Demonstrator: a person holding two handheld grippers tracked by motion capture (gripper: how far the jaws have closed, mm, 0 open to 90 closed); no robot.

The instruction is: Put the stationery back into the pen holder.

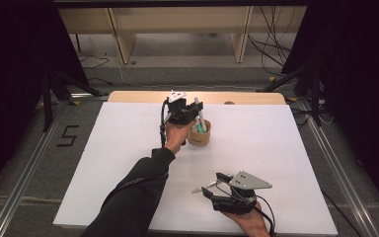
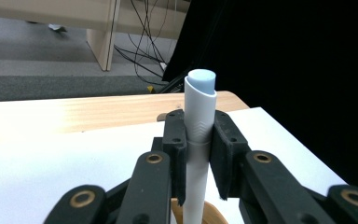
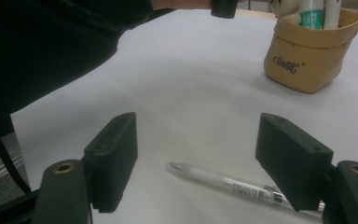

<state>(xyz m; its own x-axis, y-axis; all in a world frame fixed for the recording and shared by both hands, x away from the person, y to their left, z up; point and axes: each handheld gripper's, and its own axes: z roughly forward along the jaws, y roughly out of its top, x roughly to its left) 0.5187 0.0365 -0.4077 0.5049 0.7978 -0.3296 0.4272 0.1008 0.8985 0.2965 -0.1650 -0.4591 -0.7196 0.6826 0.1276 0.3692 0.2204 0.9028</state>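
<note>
Risking tipping the tan cup (image 1: 199, 137) while lowering the white marker (image 2: 198, 140) clamped in the left hand-held gripper (image 1: 193, 114); right hand-held gripper (image 3: 205, 158) gaping over the pen (image 3: 233, 185).

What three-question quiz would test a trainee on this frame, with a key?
1. True or false: the left claw is shut on the white marker.
2. What lies on the white sheet between the open right claw jaws?
3. Is the marker upright over the tan pouch, or lying flat?

Key:
1. True.
2. A clear pen, untouched.
3. Upright, its lower end at the pouch, which already holds other markers.
</note>
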